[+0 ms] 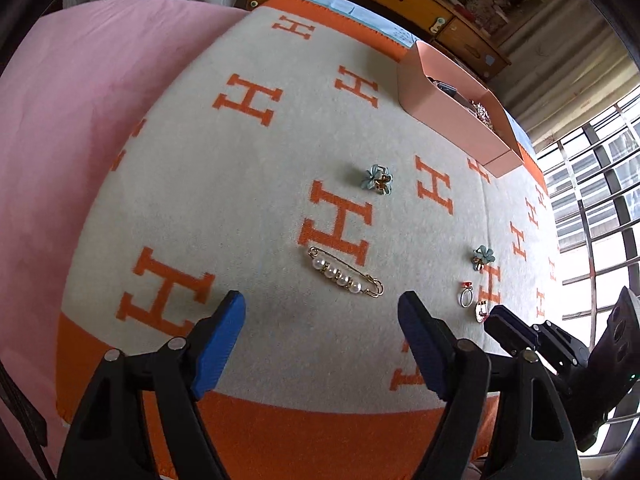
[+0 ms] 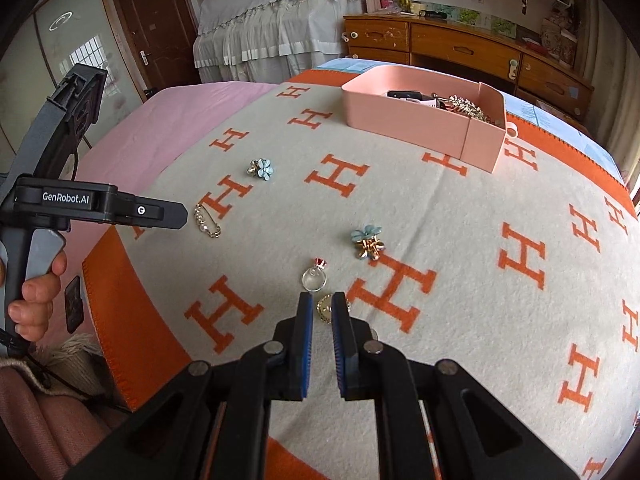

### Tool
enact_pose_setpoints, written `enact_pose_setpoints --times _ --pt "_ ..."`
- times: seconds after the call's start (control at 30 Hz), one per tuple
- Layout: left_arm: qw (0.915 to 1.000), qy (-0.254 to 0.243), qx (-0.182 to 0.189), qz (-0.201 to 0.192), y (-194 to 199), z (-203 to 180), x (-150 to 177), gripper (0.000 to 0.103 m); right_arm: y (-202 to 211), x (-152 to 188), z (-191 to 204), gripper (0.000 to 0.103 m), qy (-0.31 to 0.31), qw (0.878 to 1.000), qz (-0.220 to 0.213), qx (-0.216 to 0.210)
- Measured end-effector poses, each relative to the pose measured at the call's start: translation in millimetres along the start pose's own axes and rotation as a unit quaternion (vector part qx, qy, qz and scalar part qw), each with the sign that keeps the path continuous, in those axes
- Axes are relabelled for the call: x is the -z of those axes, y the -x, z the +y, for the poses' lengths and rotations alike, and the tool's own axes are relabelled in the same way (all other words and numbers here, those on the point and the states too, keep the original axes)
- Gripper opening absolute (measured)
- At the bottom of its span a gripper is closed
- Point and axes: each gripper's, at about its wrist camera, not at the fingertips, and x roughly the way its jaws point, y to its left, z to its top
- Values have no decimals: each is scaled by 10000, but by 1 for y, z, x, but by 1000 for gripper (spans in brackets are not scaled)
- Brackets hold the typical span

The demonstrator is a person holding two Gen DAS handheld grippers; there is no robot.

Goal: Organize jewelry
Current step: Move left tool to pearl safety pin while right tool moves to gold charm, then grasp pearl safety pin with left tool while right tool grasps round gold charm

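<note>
Line up on the pearl pin before you close.
Your left gripper stands wide just below the pearl pin, mid-frame on the blanket; centre it. Right gripper is nearly closed, empty, over the gold ring.

A cream blanket with orange H letters and an orange edge covers the bed. A pink sheet lies beside it. Behind stands a long brown wooden dresser with drawers. A brown wooden door is shut. White frilly cloth covers some furniture. Bright daylight comes through a barred window.
</note>
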Motion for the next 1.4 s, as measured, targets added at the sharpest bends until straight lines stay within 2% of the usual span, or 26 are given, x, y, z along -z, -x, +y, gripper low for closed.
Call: enact_pose_setpoints --times 0.07,0.13,0.2,0.27,0.3,0.43,0.57,0.63,0.7,0.77,0.93,1.17,1.3,1.4 --pt "10000 32 8 -40 -2 -2 -2 67 -2 1 -1 10 5 10000 11 3" --pt "9999 38 107 41 -7 -6 -4 63 -2 2 -1 18 58 9999 5 96" --pt "9999 22 125 42 -10 -12 -7 62 -1 4 1 36 127 9997 -75 197" --pt "9999 -47 114 46 -13 -18 -9 59 1 4 3 39 212 9993 -184 231" --pt "9999 -86 95 52 -14 -21 -10 57 1 4 3 39 252 9992 -206 219" --pt "9998 -194 87 67 -20 -29 -18 33 -4 4 4 39 392 9985 -167 342" --pt "9991 -211 345 119 -25 -27 -28 26 -11 7 8 38 541 9978 -90 364" --pt "9985 -189 495 158 -28 -25 -33 25 -12 9 11 37 639 9972 -109 362" --pt "9979 -163 591 198 -29 -24 -36 25 -12 9 12 24 687 9969 -117 363" --pt "9978 -182 608 213 -30 -23 -36 25 -11 9 11 19 676 9971 -118 325" --pt "9977 -340 517 265 -28 -26 -30 25 -9 10 5 19 494 9985 -167 174" --pt "9939 -1093 -23 113 -27 -46 -16 24 -9 12 5 19 464 9985 -204 191" --pt "9948 -1012 -91 76 -27 -48 -19 24 -9 12 4 19 408 9988 -216 175" --pt "9957 -911 -166 44 -27 -45 -21 12 -8 13 4 19 368 9989 -226 155"
